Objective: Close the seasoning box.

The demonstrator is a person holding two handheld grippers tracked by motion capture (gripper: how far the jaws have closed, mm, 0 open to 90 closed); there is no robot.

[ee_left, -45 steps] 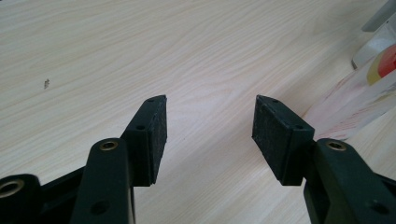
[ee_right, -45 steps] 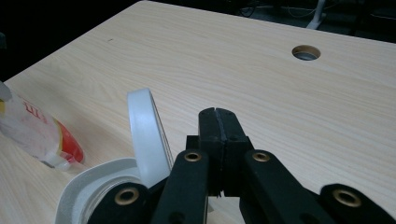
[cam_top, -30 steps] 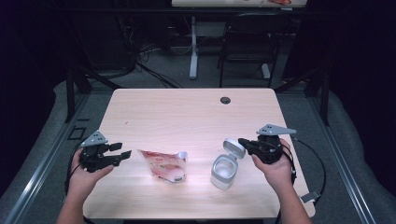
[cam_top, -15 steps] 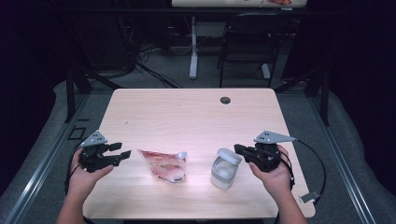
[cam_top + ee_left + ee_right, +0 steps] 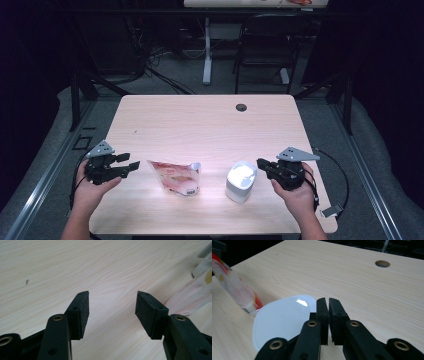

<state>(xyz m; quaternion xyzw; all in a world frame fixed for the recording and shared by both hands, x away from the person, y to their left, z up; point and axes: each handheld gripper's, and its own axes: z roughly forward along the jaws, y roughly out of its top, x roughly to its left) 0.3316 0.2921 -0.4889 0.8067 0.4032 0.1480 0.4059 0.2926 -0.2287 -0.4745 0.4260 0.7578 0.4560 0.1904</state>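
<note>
Moved: right gripper (image 5: 261,164) had drawn back from the white tub (image 5: 240,181) toward 4 o'clock of the table since the earlier frame; its jaws had just been opening by a sliver, with nothing between them.
Unmoved: left gripper (image 5: 129,163), pouch and tub lay as before.
Surface: pale wood-grain table (image 5: 200,125) with a round cable hole (image 5: 241,107) at its 1 o'clock; a small dark speck (image 5: 27,281) marked the grain in the left gripper view.
Room: dark, with grey carpet, a chair (image 5: 262,50) and a white desk leg (image 5: 206,52) beyond the far edge at 12 o'clock, and cables on the floor.
Tub: stood near the front edge, at about 5 o'clock of the table's middle, its white lid (image 5: 280,320) on top; just beside the right gripper, at its 9 o'clock in the high view, not touching.
Pouch: red-and-clear pouch (image 5: 176,176) lay flat at 7 o'clock of the middle, between the two grippers, at 3 o'clock of the left gripper and apart from it; its edge (image 5: 193,296) showed at 3 o'clock in the left gripper view.
Left claw: wide, holding nothing, bare table between the pads (image 5: 147,311).
Right claw: narrow, a thin gap between the pads (image 5: 322,315), holding nothing.
</note>
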